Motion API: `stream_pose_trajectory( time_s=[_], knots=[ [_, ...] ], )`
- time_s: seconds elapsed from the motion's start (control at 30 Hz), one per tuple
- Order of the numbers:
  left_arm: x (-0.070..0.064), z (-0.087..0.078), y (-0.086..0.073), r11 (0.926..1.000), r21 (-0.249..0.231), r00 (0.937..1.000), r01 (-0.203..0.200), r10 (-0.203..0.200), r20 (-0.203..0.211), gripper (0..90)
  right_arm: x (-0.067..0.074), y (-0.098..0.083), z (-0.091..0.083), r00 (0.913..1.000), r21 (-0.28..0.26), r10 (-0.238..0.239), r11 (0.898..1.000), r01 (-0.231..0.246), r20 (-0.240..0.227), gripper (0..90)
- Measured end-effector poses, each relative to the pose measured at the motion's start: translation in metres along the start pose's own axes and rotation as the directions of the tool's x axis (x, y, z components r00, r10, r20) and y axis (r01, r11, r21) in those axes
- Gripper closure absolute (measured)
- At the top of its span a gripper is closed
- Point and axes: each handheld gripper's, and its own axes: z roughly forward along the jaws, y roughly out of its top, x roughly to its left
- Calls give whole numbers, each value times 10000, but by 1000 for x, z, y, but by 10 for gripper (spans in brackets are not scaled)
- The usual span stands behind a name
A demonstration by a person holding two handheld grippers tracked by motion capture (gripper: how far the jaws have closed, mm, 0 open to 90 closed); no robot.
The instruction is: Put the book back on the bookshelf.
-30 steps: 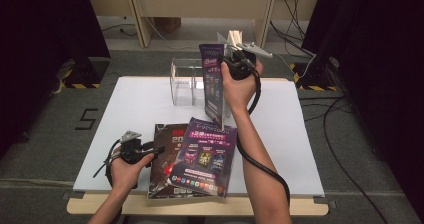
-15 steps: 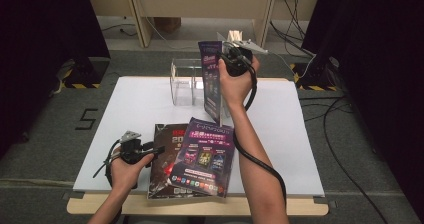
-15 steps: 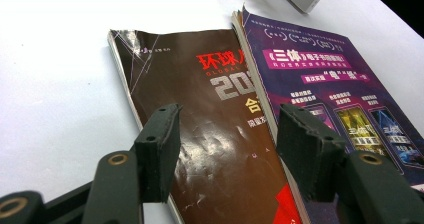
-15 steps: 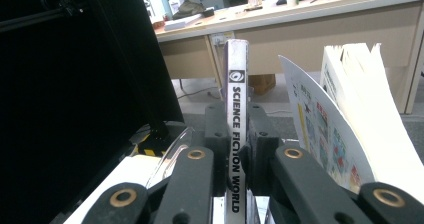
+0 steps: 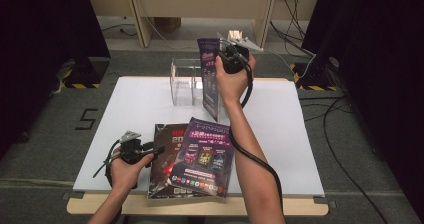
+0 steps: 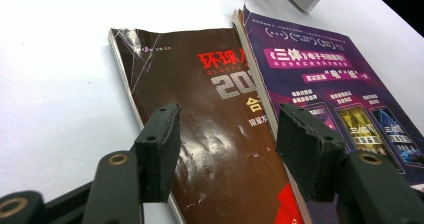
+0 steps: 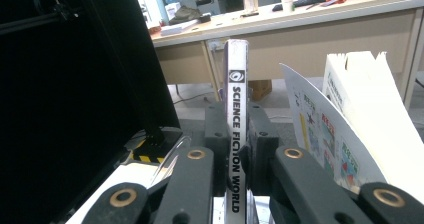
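- Gripping a magazine (image 5: 210, 79) by its spine, the right gripper (image 5: 233, 59) is holding it upright above the far edge of the desk (image 5: 300, 149), just beside the clear acrylic holder (image 5: 184, 81).
- In the right gripper view its fingers (image 7: 260, 134) are pressing closed on the spine (image 7: 235, 134), which reads "SCIENCE FICTION WORLD".
- Compared with a second ago, the magazine is hardly changing place; it is only hanging next to the holder, so I judge that lowering it into a slot is not yet beginning.
- The left gripper (image 5: 131, 149) is resting near the front left corner with open fingers (image 6: 159, 149), holding nothing.
- Two more magazines are lying at the front edge: a brown one (image 6: 200, 134), and a purple one (image 6: 320, 84) partly covering it.
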Motion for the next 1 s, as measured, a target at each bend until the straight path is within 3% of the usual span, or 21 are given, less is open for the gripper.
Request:
stream_pose_trajectory(
  time_s=[1.0],
  knots=[
    [3, -3, 1, 10000, -71, 10000, 68, -68, -13, 428, 5, -4, 31, 9990, -258, -268, 9993, 277, 365, 829]
  ],
)
